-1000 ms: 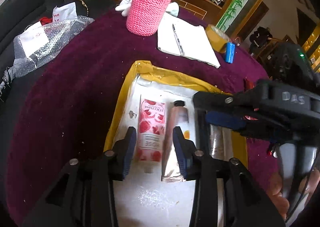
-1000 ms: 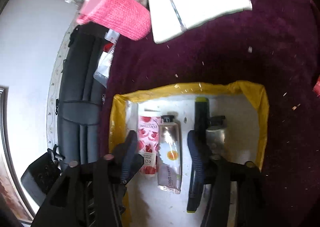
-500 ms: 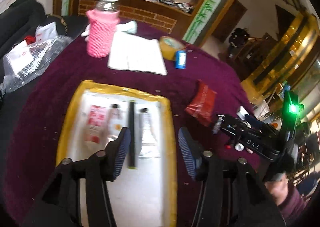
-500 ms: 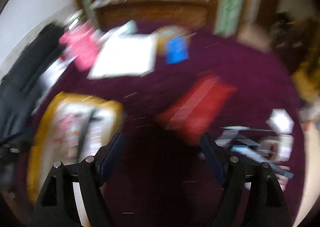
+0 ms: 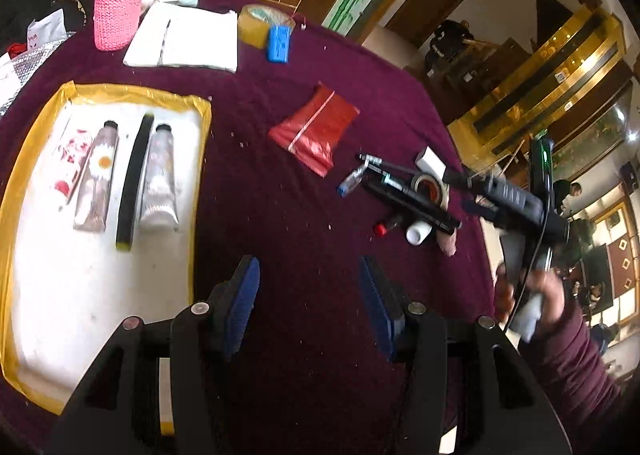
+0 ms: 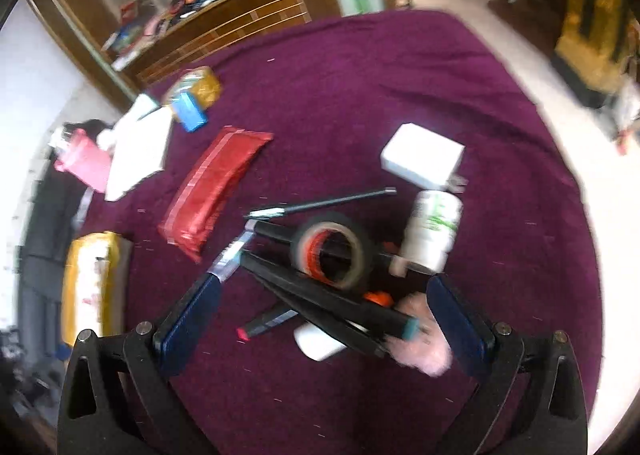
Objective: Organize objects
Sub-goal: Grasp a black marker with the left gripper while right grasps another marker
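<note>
Tray (image 5: 199, 143): yellow rim, 3 tubes inside.

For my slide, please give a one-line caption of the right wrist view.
Open right claw above a cluttered pile with a tape roll on the purple tablecloth.

Tablecloth (image 5: 304, 335): purple, matt, napped cloth. Red pouch (image 5: 316, 127): glossy plastic film. Bottle sleeve (image 5: 116, 11): pink knit yarn, rough. Tray (image 5: 8, 191): glossy yellow tape rim. Tape roll (image 6: 334, 251): shiny.
</note>
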`<state>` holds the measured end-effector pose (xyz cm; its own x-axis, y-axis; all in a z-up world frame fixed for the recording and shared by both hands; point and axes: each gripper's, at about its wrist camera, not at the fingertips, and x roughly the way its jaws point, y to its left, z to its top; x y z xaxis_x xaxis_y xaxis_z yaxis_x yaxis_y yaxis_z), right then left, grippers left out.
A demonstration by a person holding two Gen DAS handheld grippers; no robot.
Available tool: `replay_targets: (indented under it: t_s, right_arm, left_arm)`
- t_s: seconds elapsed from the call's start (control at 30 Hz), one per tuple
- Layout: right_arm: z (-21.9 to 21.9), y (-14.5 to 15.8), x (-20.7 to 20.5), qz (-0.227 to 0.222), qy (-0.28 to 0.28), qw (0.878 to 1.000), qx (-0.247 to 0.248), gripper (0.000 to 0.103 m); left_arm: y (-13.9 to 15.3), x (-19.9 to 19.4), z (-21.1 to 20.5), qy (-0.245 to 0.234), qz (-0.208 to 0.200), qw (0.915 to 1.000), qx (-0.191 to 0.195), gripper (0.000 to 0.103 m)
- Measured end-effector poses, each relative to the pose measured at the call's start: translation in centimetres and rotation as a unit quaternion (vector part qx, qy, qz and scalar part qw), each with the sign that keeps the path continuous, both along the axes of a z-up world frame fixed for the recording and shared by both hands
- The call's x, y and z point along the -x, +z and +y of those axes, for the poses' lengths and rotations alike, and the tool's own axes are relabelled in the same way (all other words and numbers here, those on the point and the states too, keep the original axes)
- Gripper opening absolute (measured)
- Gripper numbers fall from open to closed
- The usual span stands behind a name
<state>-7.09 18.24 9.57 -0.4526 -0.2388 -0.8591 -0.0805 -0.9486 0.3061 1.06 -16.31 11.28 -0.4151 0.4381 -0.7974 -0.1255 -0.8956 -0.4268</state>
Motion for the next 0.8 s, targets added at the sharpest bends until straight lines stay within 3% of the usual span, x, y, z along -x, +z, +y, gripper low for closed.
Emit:
replay_targets:
  t_s: [0.17, 0.3, 0.37, 0.4, 0.47, 0.6, 0.8]
  right_arm:
    - [-2.2, -3.9, 1.3, -0.069, 0.044, 0.992, 0.097, 0.101]
    - [-6.9, -5.0, -0.3, -0.105, 0.146, 0.964, 0.194, 0.101]
    - [-9.2, -5.1, -1.1, -0.121, 0.193, 0.947, 0.225, 0.101]
    - [-9.8, -4.8, -1.5, -0.118, 0.203, 0.945, 0.229, 0.101]
    - [-9.7, -4.2, -1.8, -0.105, 0.199, 0.945, 0.236, 0.101]
    - [-7.4, -4.0, -2.2, -0.092, 0.159, 0.958, 0.219, 0.101]
    - [-4.6, -4.3, -3.2, -0.091, 0.127, 0.965, 0.210, 0.101]
  left_arm:
    - [-0.7, -1.4, 0.4, 0.018, -0.007, 0.9996, 0.019, 0.050]
    - [-1.8, -1.7, -0.2, 0.047, -0.022, 0.9984, 0.020, 0.050]
    - [-2.4, -1.8, -0.4, 0.059, -0.030, 0.9977, 0.017, 0.050]
    - [-2.7, -1.8, -0.3, 0.063, -0.033, 0.9973, 0.017, 0.050]
    - [-3.1, -1.9, 0.0, 0.067, -0.036, 0.9969, 0.022, 0.050]
    - [-4.0, -1.6, 1.3, 0.056, -0.036, 0.9968, 0.044, 0.050]
    - [-4.1, 0.3, 4.9, 0.001, -0.010, 0.9956, 0.093, 0.050]
